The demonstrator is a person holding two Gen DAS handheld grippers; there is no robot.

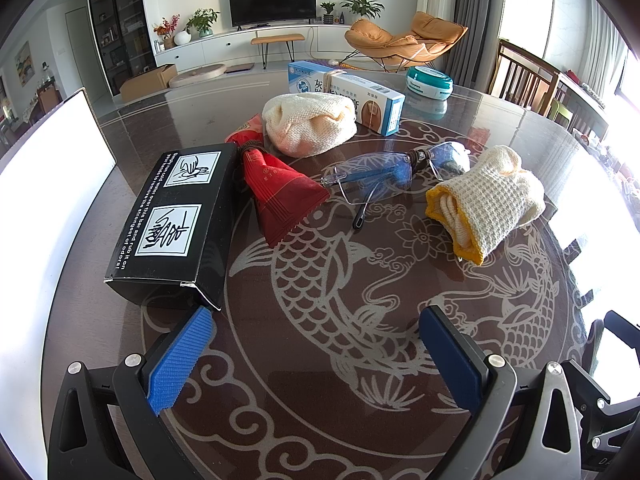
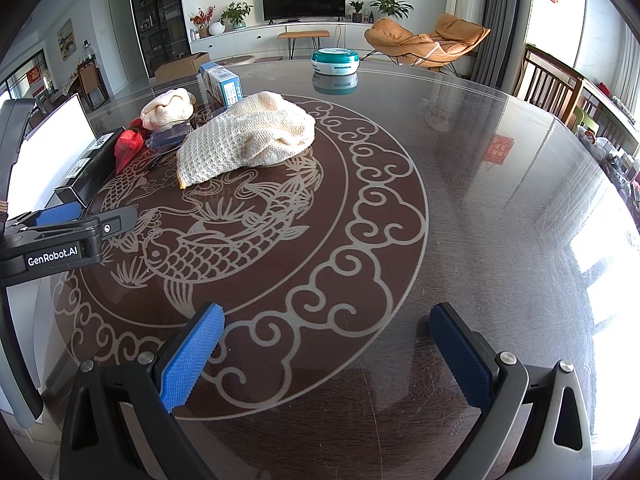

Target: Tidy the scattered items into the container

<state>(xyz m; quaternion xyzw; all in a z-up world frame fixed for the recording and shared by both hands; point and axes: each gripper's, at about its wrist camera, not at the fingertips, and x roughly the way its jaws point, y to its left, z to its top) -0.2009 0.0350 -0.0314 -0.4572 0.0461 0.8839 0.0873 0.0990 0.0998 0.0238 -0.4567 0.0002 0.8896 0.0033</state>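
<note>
Both pairs of fingers gape wide and empty over the table, the left gripper (image 1: 316,344) nearer the clutter, with the black box (image 1: 176,216) at its 11 o'clock, its long axis running away from the fingers.

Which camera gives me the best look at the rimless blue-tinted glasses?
The left wrist view: the rimless blue-tinted glasses lie in full sight mid-table, lenses and one temple arm clear. The right wrist view shows only a sliver of them, mostly hidden behind the cream waffle-knit cloth.
</note>
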